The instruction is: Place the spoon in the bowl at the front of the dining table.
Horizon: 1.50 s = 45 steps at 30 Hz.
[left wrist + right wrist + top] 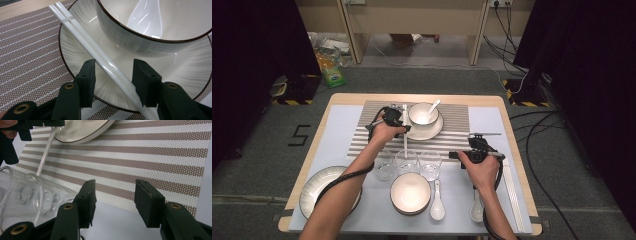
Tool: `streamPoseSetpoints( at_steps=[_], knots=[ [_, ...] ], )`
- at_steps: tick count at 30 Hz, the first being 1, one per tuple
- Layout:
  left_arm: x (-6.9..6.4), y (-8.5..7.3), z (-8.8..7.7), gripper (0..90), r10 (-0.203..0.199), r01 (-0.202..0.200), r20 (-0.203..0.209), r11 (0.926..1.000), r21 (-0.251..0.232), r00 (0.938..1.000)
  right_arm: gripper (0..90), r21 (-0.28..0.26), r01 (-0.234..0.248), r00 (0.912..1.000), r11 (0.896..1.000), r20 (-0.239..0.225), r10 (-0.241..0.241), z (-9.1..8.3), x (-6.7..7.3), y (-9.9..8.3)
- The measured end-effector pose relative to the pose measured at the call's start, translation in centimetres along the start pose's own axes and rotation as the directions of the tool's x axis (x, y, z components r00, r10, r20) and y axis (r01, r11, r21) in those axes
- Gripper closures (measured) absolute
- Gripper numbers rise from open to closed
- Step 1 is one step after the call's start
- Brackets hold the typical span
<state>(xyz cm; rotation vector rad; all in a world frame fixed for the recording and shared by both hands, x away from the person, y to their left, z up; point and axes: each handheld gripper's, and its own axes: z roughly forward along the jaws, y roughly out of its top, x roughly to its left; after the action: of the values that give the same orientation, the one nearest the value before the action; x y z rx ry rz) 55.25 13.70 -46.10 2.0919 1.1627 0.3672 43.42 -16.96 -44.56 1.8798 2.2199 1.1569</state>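
A pair of white chopsticks (405,142) (82,37) lies on the striped placemat (457,117) (30,50), its far end resting across the rim of a white plate (432,131) (75,52). On that plate stands a bowl (422,114) (120,37) with a white spoon (432,106) (146,15) in it. My left gripper (403,126) (113,68) straddles the chopsticks over the plate's rim, with a gap showing at the pads. My right gripper (479,136) (115,188) hovers open over the placemat's (150,157) near right edge with nothing between its jaws.
Three clear glasses (406,161) (30,195) stand in a row in front of the placemat. Nearer the person are a stacked bowl (410,192), two white spoons (437,202), a large plate (314,190) at front left and another chopstick pair (512,185) along the right edge.
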Motion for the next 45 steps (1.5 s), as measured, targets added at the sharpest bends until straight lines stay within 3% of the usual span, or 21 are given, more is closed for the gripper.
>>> streamPoseSetpoints(
  at_steps=[16, 28, 33, 36, 45],
  knots=[
    [0.39, 0.31, -0.21, 59.8, 0.009, -0.008, -0.001, 0.9997, 0.023, 1.0, 51.9, 0.001, 0.0, 1.0, 1.0, -0.004, 0.0, 0.01, -0.11, 0.0],
    [0.75, 0.43, -0.31, 62.1, -0.008, 0.008, 0.011, 0.9997, 0.021, 0.9999, 51.7, 0.005, 0.001, 1.0, 1.0, -0.002, -0.001, 0.1, -0.06, -0.04],
    [0.7, 0.47, -0.38, 61.7, -0.003, 0.003, 0.006, 0.9997, 0.024, 1.0, 51.8, 0.005, 0.002, 1.0, 1.0, -0.003, -0.002, 0.15, -0.05, -0.05],
    [0.62, 0.49, -0.47, 57.0, -0.023, 0.023, 0.003, 0.9996, 0.015, 0.9997, 51.8, 0.006, 0.001, 1.0, 1.0, -0.002, -0.001, 0.14, -0.04, -0.05],
    [0.39, 0.31, -0.49, 60.9, 0.007, -0.007, 0.004, 0.9997, 0.022, 1.0, 51.7, 0.008, 0.002, 1.0, 1.0, -0.002, -0.002, 0.23, -0.02, -0.09]
  ],
)
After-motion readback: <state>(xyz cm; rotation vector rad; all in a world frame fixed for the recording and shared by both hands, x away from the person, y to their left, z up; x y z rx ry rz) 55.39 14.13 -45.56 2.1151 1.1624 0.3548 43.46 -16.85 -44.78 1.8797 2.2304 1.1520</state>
